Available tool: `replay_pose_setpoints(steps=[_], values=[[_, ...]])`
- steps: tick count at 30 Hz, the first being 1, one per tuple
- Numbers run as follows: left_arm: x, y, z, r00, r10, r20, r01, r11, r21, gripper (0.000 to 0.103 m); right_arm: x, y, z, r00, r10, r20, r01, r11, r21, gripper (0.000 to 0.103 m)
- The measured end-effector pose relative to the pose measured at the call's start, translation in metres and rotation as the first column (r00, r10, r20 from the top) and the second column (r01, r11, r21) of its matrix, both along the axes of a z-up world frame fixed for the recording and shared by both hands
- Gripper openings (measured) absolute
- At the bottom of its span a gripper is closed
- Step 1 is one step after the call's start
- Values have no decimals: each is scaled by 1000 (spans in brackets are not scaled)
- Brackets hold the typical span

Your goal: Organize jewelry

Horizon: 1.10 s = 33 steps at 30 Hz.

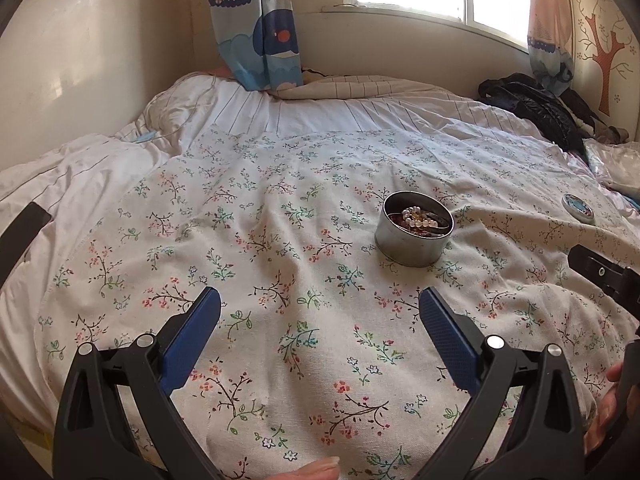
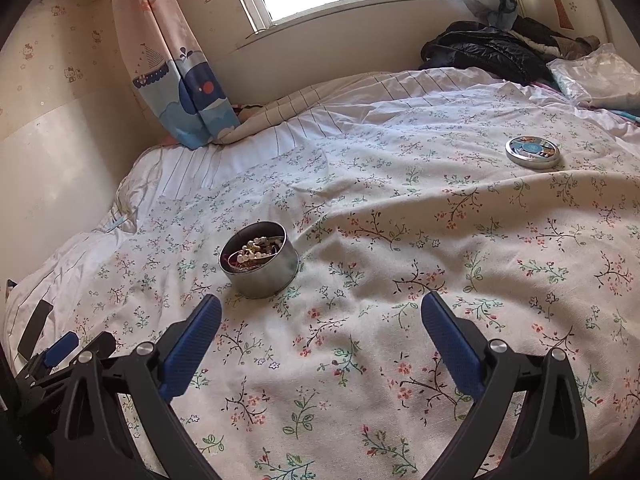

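A round metal tin [image 1: 412,246] stands open on the floral bedspread, with pearl beads and other jewelry [image 1: 420,218] inside. Its lid [image 1: 578,207] lies flat on the bed, far right. My left gripper [image 1: 320,300] is open and empty, low over the bedspread, with the tin ahead and to its right. In the right wrist view the tin [image 2: 260,266] is ahead left, the jewelry [image 2: 254,252] shows inside it, and the lid [image 2: 532,152] lies far right. My right gripper [image 2: 321,304] is open and empty.
A floral bedspread [image 1: 280,240] covers the bed. A dark jacket [image 2: 484,54] and a plastic-wrapped bundle [image 2: 596,80] lie at the far right by the wall. Curtains [image 1: 256,24] hang at the window behind the bed. The left gripper [image 2: 60,350] shows at the lower left.
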State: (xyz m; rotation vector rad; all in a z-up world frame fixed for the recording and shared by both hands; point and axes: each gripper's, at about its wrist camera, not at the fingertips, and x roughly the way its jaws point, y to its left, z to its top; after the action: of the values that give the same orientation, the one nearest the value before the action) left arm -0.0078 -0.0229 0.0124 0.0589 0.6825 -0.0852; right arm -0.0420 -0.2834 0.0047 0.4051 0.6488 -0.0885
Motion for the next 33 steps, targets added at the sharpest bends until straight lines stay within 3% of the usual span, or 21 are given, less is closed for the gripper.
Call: replay_pose_setpoints(steps=[18,23,30,33], values=[[0,-8,-4,1000,10,-8,-10,999,44,95,-1,4,1,1000,2,6,-2,1000,-18,96],[8,-11,-11,999,17,-50,-14,997,70,96,-1,7,2,1000,7,1,-7,999,-39,96],[-1,-15,-9,1000,7,-10,-6,995,95,96,-3,6,2,1000,-2,7,2,999,-37,96],[3,-23,-16,997,-17,-77,26,992,120,96,-6,6,4,1000,-9,18,9,999,-42,96]])
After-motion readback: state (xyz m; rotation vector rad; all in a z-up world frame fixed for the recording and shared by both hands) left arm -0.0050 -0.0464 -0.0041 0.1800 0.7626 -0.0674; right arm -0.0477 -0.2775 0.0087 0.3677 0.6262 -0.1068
